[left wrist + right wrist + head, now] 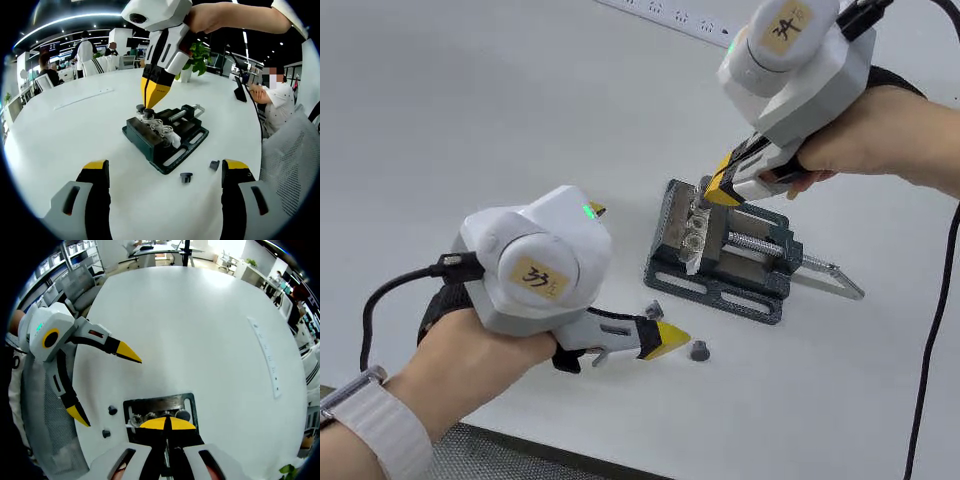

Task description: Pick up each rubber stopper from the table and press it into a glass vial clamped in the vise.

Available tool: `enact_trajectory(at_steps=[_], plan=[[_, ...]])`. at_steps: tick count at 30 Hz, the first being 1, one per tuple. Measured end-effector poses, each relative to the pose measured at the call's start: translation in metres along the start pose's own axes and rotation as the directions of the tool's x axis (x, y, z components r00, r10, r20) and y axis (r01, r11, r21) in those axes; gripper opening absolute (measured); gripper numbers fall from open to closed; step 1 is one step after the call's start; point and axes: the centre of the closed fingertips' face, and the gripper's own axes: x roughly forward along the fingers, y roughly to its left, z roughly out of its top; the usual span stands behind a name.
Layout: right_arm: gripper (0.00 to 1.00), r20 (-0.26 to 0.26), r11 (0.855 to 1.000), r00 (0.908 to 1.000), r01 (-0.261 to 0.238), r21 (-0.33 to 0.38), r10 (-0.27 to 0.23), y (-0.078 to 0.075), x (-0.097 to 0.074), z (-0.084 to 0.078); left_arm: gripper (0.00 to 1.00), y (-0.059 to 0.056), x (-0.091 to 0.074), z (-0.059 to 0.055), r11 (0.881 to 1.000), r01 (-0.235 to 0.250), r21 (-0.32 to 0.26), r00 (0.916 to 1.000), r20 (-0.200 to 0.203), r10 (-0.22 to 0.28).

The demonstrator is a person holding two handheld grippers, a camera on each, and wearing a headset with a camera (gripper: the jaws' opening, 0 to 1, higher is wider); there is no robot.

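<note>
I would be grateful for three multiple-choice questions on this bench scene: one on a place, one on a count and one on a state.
1. Where do the loose stoppers lie relative to the vise?
A. Between its jaws
B. On top of its screw
C. On the table beside it

2. How many stoppers lie loose?
A. Two
B. One
C. Five

3. How do the right gripper's jaws stand?
A. Wide open
B. Shut, tips together at the vials
C. Clamped round a cable

Answers:
1 C: both sit on the white top, in front of the open left gripper.
2 A: two dark stoppers show in the head view.
3 B: the yellow tips meet in the right gripper view.
</note>
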Motion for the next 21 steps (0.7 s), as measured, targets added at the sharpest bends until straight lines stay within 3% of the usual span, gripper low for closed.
enact_trajectory(at_steps=[21], plan=[[0.00, -0.011, 0.999, 0.9996, -0.028, 0.021, 0.028, 0.0023, 0.0048, 0.0006, 0.91, 0.0006, -0.0008, -0.0034, 1.000, 0.000, -0.006, 1.0000, -0.007, 0.000]])
